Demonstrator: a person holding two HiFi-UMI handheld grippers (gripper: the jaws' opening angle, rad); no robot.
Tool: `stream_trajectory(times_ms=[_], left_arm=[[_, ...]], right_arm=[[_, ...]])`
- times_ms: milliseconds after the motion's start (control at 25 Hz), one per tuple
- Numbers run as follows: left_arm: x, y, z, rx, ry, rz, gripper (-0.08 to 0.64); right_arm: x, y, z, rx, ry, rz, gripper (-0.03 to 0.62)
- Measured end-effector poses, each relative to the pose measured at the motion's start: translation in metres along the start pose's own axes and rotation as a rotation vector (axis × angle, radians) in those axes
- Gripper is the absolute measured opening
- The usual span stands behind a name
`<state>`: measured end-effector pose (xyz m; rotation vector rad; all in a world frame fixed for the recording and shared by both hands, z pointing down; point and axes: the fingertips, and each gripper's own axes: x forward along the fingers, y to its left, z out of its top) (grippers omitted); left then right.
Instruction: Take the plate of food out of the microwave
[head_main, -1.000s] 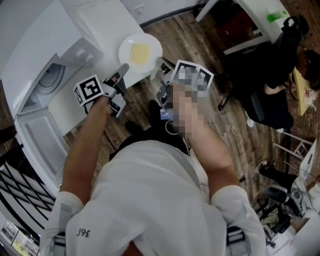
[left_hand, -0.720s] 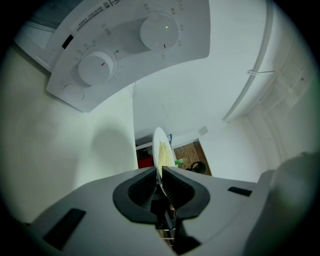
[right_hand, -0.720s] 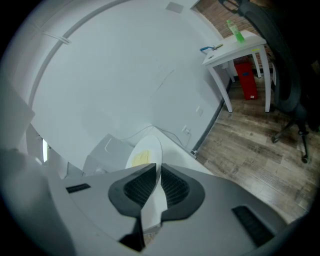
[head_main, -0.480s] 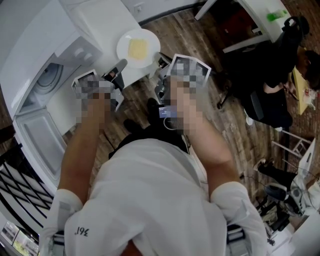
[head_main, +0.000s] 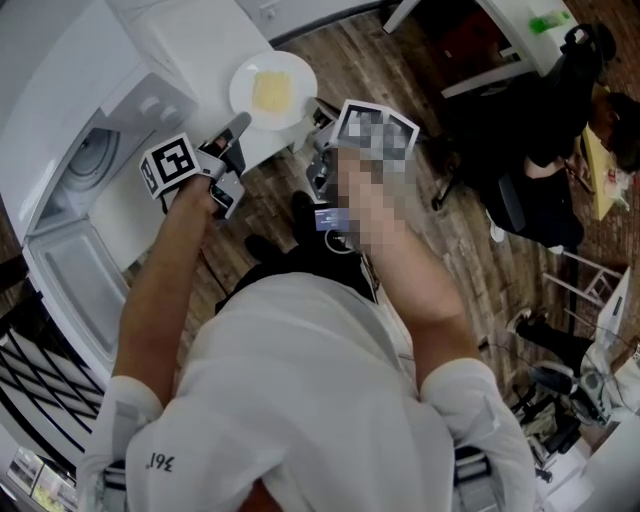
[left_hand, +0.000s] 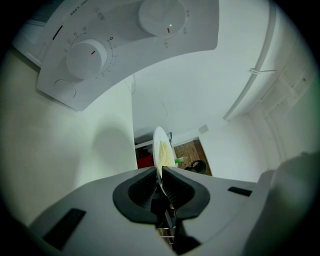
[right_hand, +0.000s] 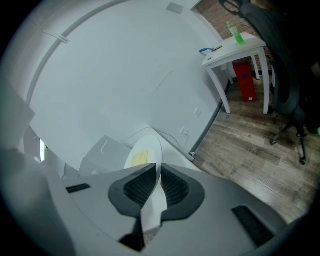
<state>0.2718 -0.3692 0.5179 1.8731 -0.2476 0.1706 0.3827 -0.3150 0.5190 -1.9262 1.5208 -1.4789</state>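
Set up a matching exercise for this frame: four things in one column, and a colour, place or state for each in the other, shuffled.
Things:
1. food
2. microwave door
3. left hand-held gripper
4. bottle

Descriptions:
A. swung open
B. green, standing on the far table
C. yellow
D. shut on the rim of the plate

Pairs: 1-C; 2-A; 3-D; 4-B
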Motion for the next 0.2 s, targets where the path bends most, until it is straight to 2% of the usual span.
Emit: stream_trajectory(times_ms=[200], left_arm=[[-0.0061, 0.0049, -0.0042, -0.037, 0.001, 0.009, 0.040]], right_arm=[[0.0021, 0.0002, -0.0082, 0.001, 0.000, -0.002, 0.032]])
